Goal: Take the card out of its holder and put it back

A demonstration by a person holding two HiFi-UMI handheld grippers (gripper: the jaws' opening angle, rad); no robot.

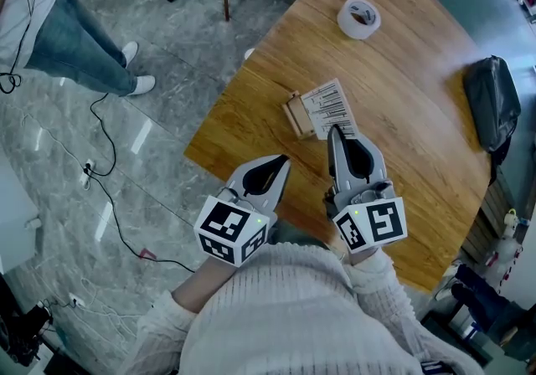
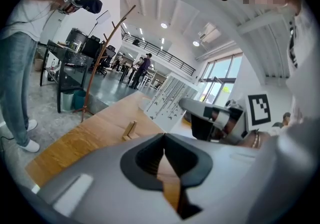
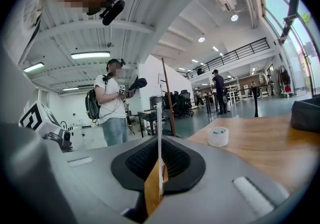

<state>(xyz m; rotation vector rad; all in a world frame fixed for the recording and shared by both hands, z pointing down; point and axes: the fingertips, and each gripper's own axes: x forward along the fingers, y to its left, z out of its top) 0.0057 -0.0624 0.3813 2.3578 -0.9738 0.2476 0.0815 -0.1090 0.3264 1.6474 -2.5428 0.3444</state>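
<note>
- Nearest the lens, cream knitted sleeves (image 1: 276, 315) of the wearer filled the lower frame, each hand carrying a grey two-jaw tool with a marker cube.
- Left gripper (image 1: 281, 165): jaws brought together with nothing between them. It hung over the near edge of the round brown wooden table (image 1: 410, 139), apart from the card.
- Right gripper (image 1: 335, 134): jaws closed on the near edge of the white rectangular barcode-printed card (image 1: 327, 104). Its own view showed the card edge-on, pinched between the pads.
- Card: over the middle of the table, just beside the small pale wooden slotted card holder (image 1: 294, 115), which stood on the side toward the table's left edge. Whether card and holder touched could not be told.
- White roll of tape (image 1: 359, 17): near the far edge, well apart from the card.
- Black soft bag (image 1: 492, 101): at the right edge.
- Standing person in blue jeans (image 1: 75, 43): on the grey marbled floor (image 1: 167, 114) beyond the left edge, with black cables (image 1: 105, 147) nearby.
</note>
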